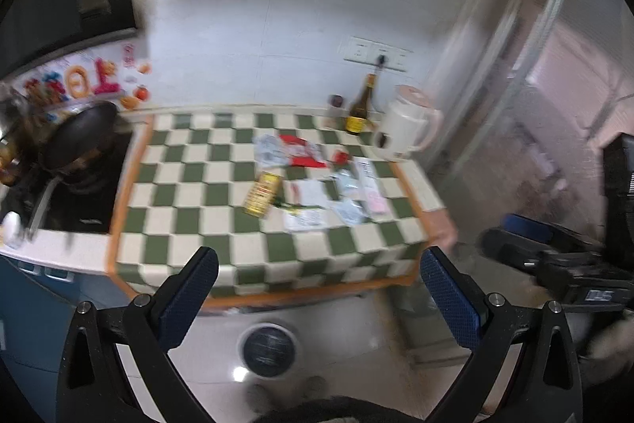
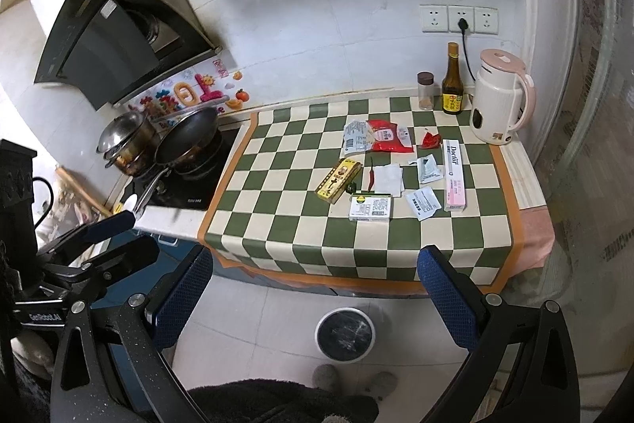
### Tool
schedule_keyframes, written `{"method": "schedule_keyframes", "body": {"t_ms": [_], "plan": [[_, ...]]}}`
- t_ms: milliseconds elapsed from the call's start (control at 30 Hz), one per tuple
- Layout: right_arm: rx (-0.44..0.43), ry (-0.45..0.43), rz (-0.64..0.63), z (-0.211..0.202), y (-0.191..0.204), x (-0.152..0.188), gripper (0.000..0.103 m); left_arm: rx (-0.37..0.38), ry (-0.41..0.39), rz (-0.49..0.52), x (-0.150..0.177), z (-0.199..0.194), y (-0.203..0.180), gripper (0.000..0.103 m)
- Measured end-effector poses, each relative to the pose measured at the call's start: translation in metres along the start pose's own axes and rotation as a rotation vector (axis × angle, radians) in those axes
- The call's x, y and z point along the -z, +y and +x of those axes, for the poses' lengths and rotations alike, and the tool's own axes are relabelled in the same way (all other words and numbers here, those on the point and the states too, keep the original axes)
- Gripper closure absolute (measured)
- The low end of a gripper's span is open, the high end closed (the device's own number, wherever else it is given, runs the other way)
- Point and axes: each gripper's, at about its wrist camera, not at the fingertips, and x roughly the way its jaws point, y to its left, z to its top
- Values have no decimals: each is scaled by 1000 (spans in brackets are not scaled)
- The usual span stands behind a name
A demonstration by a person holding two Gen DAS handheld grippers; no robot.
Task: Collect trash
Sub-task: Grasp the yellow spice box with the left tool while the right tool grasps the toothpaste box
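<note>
Gaping tongs (image 2: 315,290) above bin (image 2: 344,335), below littered counter (image 2: 356,240)

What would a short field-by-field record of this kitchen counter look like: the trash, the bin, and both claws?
surface: checkered mat on the counter
trash: red packet, yellow box, white tissue, white-green box, pink Doctor box, small sachets
non-trash at back: kettle, dark bottle, spice jar
bin: round bin on the floor below the counter edge
left claw: open, empty, short of the counter
right claw: open, empty, short of the counter
</note>
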Motion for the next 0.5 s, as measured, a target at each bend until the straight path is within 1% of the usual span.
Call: {"method": "schedule_keyframes", "body": {"t_ms": [33,67,133,167,233,300,333,467,500], "plan": [[15,-8,19,2,0,0,0,-51,-10,16,-3,6,2,0],[36,-16,35,3,0,-1,0,-131,-28,43,-8,17,5,0],[116,-40,84,9,-5,-3,0,-253,-46,88,-17,41,10,0],[145,-47,108,13,-10,-6,0,-292,-39,105,-22,59,15,0],[206,-60,152,27,-24,-9,0,-330,13,113,-32,97,29,0],[268,-50,184,47,-46,-15,0,-338,88,115,-43,141,41,0],[297,-32,207,61,-60,-19,0,-338,125,117,-47,163,45,0],[343,47,287,123,-128,-38,0,-348,270,136,-55,259,55,0],[356,66,306,142,-147,-43,4,-344,310,137,-55,281,57,0]]}}
